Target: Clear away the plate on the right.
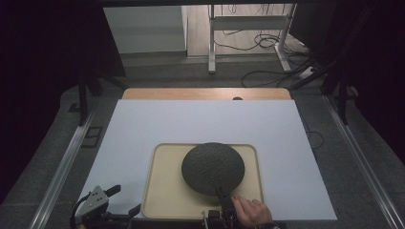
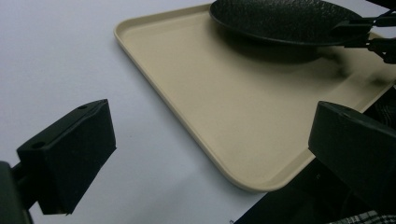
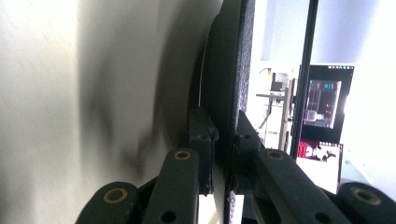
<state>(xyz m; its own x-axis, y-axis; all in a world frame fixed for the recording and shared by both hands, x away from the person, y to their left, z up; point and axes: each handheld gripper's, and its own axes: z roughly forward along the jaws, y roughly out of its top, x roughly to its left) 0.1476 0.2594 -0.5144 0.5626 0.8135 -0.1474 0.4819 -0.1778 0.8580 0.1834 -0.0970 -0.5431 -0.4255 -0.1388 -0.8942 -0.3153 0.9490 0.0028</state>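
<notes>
Background stuff: a big white sheet (image 1: 200, 129) covers most of the table, with a strip of bare light wooden tabletop (image 1: 205, 94) showing at its far edge. Beyond that, grey carpeted floor (image 1: 191, 71), a white metal desk frame (image 1: 248, 28), and loose black cables (image 1: 260, 45) lying around its legs.

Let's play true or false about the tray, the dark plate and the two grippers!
1. The right gripper pinches the plate's rim. True.
2. The plate is over the tray. True.
3. The left gripper is shut on the tray. False: its jaws are wide open, by the tray's near left corner, holding nothing.
4. The tray is bright red. False: it is beige.
5. The tray lies on a white sheet. True.
</notes>
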